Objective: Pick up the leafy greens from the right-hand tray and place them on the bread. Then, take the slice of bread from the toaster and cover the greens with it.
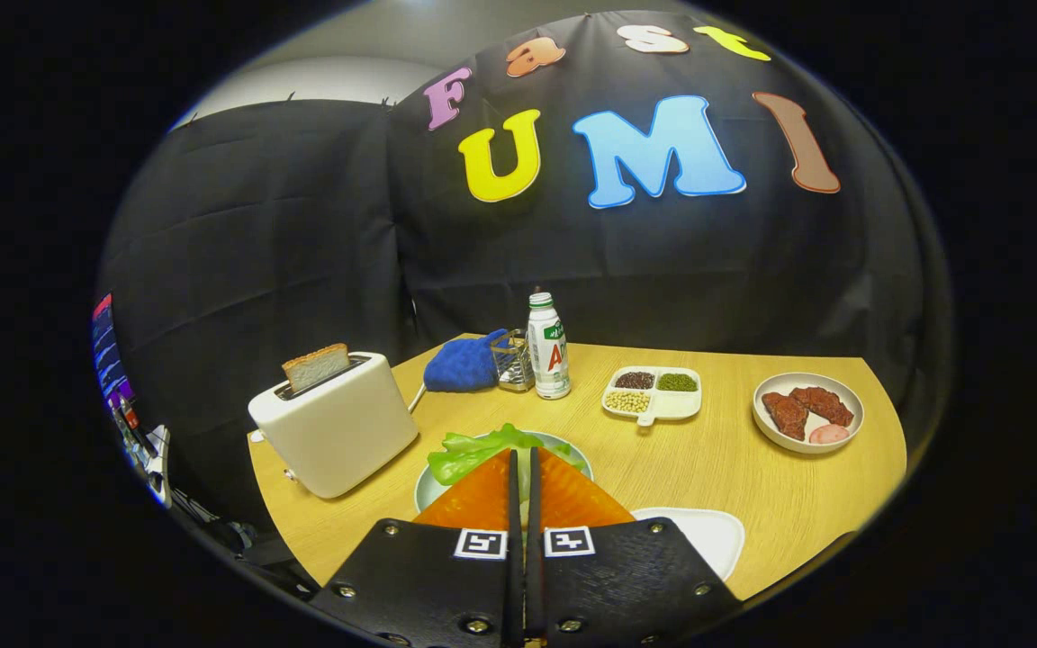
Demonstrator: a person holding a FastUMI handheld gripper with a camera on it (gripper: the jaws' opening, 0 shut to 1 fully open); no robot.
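**With greens at the fingertips, bread slice up in the toaster**

While the leafy greens (469, 450) lie on a round plate (428, 493) right at the fingertips, the gripper (524, 463) has its fingers nearly together with a thin gap. I cannot tell whether they pinch a leaf. Any bread under the greens is hidden by the fingers. A bread slice (315, 365) stands in the toaster (337, 432), left of the plate. This fits greens just being set down or just released. If released, the toaster slice comes next: open wide, grip its top edge.
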